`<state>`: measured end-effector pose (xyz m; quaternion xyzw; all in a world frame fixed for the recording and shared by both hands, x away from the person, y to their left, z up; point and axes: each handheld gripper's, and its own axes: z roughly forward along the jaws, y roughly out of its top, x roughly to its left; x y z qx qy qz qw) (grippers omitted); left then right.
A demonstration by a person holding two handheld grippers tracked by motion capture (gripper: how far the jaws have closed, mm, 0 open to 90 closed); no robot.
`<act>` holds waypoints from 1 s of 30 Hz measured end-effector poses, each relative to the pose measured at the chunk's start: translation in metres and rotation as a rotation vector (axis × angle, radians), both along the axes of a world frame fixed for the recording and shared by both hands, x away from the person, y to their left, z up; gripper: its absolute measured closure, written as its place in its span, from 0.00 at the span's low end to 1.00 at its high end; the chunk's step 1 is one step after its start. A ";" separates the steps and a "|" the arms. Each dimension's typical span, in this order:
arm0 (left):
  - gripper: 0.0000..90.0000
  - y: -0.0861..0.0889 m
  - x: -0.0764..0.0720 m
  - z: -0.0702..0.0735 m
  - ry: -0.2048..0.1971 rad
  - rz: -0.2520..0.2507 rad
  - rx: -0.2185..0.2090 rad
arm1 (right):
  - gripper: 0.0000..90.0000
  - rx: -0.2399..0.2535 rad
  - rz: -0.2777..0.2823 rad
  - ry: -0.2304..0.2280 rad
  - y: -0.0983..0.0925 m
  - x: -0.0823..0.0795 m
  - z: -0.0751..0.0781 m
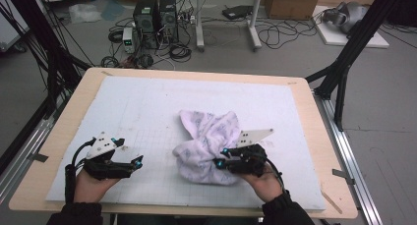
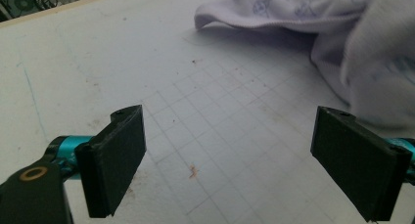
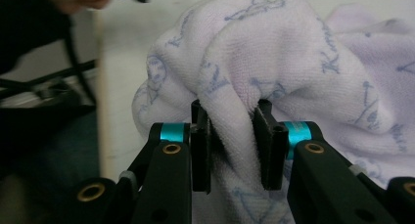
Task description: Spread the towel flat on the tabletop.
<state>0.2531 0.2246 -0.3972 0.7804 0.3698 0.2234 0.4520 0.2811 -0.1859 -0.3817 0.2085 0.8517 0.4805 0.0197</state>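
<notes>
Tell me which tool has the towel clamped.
The right tool: its jaws pinch a fold of the towel. The left tool stands open over bare mat.

A white gridded mat [image 1: 147, 107] covers the wooden bench [image 1: 314, 136]; computer towers [image 1: 155, 18] and cables [image 1: 275, 36] sit on the floor beyond.

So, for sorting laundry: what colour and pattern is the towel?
Pale lilac towel with blue printed writing; clearest in the right gripper view.
</notes>
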 end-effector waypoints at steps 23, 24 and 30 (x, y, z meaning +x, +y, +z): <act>0.39 -0.096 0.007 -0.012 0.044 -0.345 0.034 | 0.52 -0.192 -0.036 -0.005 -0.015 0.005 -0.052; 0.47 -0.102 0.008 -0.017 0.058 -0.357 0.051 | 0.56 -0.188 -0.042 0.005 -0.015 0.007 -0.055; 0.85 -0.123 0.013 -0.035 0.117 -0.440 0.110 | 0.87 -0.180 -0.005 0.015 -0.014 0.008 -0.060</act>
